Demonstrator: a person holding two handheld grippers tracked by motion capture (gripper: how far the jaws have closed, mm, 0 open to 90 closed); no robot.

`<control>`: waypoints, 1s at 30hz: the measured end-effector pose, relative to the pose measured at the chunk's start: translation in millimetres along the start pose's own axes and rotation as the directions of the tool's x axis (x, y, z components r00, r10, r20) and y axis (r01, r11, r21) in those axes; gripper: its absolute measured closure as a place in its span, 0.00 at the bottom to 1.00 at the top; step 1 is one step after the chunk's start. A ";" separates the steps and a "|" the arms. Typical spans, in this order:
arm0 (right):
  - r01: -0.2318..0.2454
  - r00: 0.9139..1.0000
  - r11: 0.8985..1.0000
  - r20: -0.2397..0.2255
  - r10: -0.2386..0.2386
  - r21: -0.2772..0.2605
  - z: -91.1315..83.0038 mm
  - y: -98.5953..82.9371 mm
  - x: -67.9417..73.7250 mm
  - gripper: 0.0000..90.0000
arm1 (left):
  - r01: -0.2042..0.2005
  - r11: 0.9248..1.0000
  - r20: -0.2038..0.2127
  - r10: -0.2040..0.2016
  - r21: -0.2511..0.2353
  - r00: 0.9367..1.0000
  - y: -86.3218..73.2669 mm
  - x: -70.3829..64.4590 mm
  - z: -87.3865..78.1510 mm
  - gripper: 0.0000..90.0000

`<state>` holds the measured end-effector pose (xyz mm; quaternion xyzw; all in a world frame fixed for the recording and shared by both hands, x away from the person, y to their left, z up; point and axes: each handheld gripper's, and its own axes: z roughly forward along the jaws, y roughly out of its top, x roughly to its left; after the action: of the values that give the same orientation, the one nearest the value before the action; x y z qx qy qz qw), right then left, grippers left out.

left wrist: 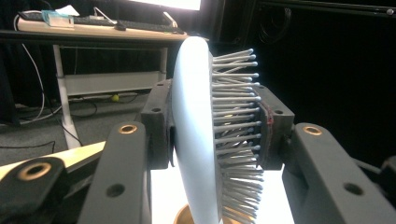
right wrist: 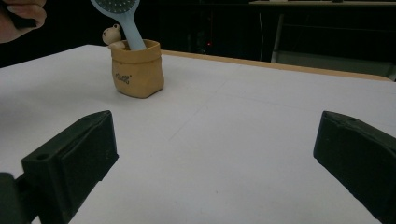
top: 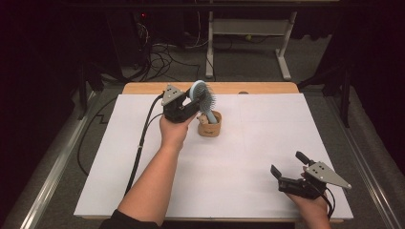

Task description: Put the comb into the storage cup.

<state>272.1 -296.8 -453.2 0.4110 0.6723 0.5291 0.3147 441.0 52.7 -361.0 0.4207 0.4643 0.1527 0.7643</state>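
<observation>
Currently listed:
Left gripper (top: 190, 106): clamped on hairbrush (top: 203, 97) head.
Hairbrush handle: stood in tan pouch (top: 210, 125).
Right gripper (top: 289, 164): held wide open, nothing gripped.

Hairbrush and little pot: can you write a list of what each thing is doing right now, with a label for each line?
hairbrush: light blue, head up, handle down inside the pot
pot: small tan holder standing on the white table, a little figure on its rim
left claw: shut on the hairbrush head, one jaw on the smooth back, one on the bristles
right claw: open, holding nothing, near the table's front right corner
table: white top with a wooden far edge
</observation>
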 end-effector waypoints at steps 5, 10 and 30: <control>0.001 1.000 1.000 -0.001 -0.001 0.000 0.6 -0.1 0.1 0.00 | 0.002 1.000 -0.002 -0.002 -0.002 1.000 0.0 0.6 0.4 0.63; 0.004 1.000 1.000 0.001 -0.004 0.001 0.8 -0.3 0.4 0.00 | -0.008 1.000 -0.001 0.008 0.000 1.000 0.0 1.9 0.2 0.61; 0.002 1.000 1.000 0.013 -0.003 0.015 2.0 -0.7 -0.2 0.00 | -0.022 0.999 -0.040 0.024 0.034 0.999 7.8 20.1 -2.4 0.50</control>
<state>273.8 -296.1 -454.4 0.4159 0.6749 0.5209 0.3164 450.7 71.2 -367.0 0.4355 0.4771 0.1622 0.7459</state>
